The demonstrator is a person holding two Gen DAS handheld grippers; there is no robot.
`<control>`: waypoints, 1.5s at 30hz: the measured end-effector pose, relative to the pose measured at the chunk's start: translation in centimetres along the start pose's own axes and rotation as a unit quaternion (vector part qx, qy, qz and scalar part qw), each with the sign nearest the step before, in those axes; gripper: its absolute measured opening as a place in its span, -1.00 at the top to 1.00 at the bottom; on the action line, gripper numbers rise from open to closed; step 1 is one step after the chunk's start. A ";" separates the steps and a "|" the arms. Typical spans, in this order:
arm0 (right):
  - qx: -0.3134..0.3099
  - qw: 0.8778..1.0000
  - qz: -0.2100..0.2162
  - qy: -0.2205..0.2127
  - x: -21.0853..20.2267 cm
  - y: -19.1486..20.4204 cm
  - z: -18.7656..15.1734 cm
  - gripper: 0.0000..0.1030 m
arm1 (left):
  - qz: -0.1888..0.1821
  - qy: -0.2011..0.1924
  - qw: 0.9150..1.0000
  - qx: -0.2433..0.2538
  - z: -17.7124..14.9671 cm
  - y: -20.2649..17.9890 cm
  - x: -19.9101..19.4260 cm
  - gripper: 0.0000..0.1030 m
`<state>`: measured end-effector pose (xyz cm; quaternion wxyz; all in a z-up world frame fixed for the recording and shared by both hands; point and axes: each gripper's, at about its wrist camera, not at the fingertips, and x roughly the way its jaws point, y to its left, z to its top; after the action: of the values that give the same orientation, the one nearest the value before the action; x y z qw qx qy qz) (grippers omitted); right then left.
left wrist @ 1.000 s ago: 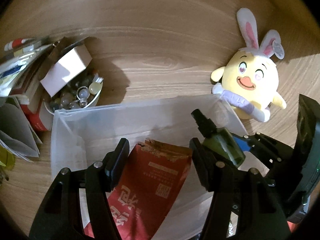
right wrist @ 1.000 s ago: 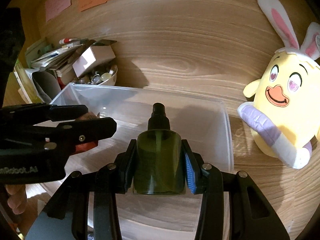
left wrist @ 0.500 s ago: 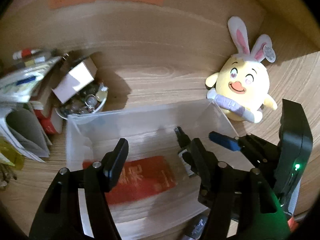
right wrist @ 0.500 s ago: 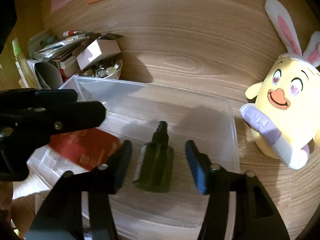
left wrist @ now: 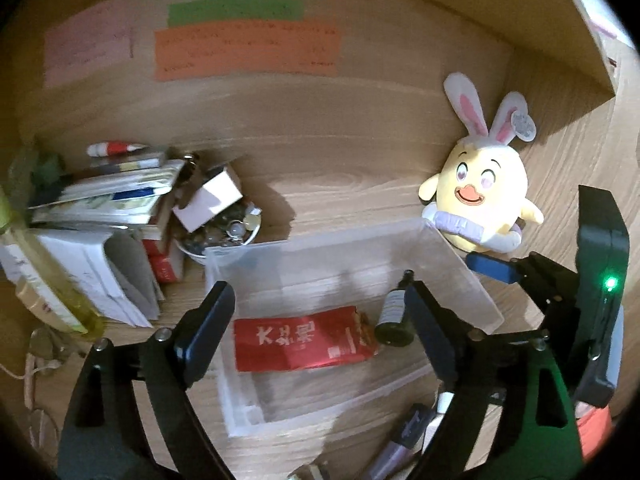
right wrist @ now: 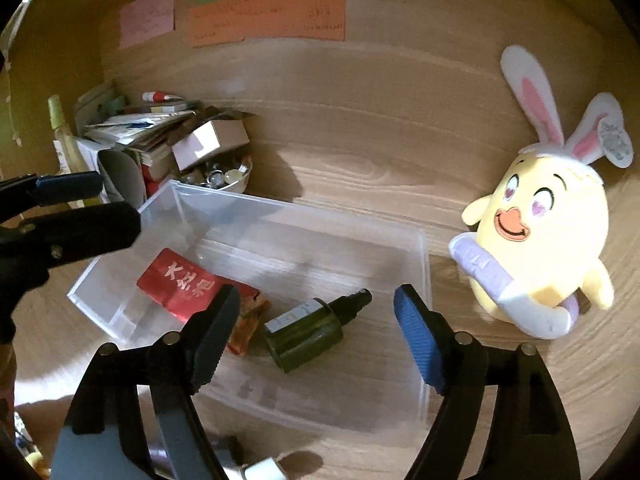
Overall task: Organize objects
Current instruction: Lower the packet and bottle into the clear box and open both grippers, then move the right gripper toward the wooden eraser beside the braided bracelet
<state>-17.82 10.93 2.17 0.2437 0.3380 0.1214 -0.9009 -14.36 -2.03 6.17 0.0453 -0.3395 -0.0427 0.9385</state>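
Note:
A clear plastic bin (left wrist: 460,264) (right wrist: 424,280) sits on the wooden desk. Inside it lie a red packet (left wrist: 296,340) (right wrist: 184,284) and a dark green spray bottle (right wrist: 308,328) (left wrist: 394,316), both flat on the bottom. My left gripper (left wrist: 320,312) hovers above the bin, its jaws opening, with nothing pressed between them. My right gripper (right wrist: 316,312) also hangs over the bin with its jaws opening wide; the bottle lies below them, free of the pads. The left gripper's fingers (right wrist: 80,232) show at the left of the right wrist view.
A yellow bunny-eared plush (left wrist: 480,196) (right wrist: 544,240) stands right of the bin. Behind its left corner are a bowl of small trinkets (left wrist: 228,232) (right wrist: 224,176), a small box (left wrist: 212,200) and stacked books and papers (left wrist: 104,208). Small items (left wrist: 404,436) lie in front of the bin.
The left gripper let go of the red packet and the right released the green bottle; both now lie in the bin. Both grippers opened and lifted back from it.

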 end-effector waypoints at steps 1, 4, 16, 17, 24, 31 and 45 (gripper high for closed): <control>0.000 1.000 0.003 -0.001 -0.3 0.0 -0.1 -0.59 | 0.002 -0.004 1.000 0.000 -0.1 0.1 -0.4 -0.73; 0.001 1.000 0.011 -0.008 -1.6 0.0 -0.5 -0.63 | 0.009 -0.014 1.000 0.002 -0.6 0.2 -1.3 -0.79; -0.016 1.000 -0.004 -0.023 -5.2 0.9 -3.8 -0.65 | 0.007 -0.018 1.000 -0.007 -3.9 1.3 -3.2 -0.82; -0.015 1.000 -0.003 -0.022 -5.4 1.0 -4.1 -0.65 | 0.005 -0.015 1.000 -0.009 -4.2 1.4 -3.3 -0.82; -0.015 1.000 0.000 -0.006 -5.9 1.9 -7.1 -0.65 | 0.036 0.002 0.999 -0.003 -7.1 1.8 -3.4 -0.82; -0.034 0.999 -0.035 0.021 -5.3 2.0 -10.1 -0.65 | 0.049 0.035 0.998 -0.007 -10.5 2.6 -3.4 -0.82; 0.038 0.997 -0.013 0.069 -4.8 -1.2 -13.8 -0.61 | 0.048 0.101 0.993 -0.027 -15.7 2.6 -3.1 -0.82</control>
<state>-7.72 18.97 -4.85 0.2098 0.4069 0.1077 -0.8825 -2.04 -4.20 -4.18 -0.0048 -0.4353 -0.0466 0.8991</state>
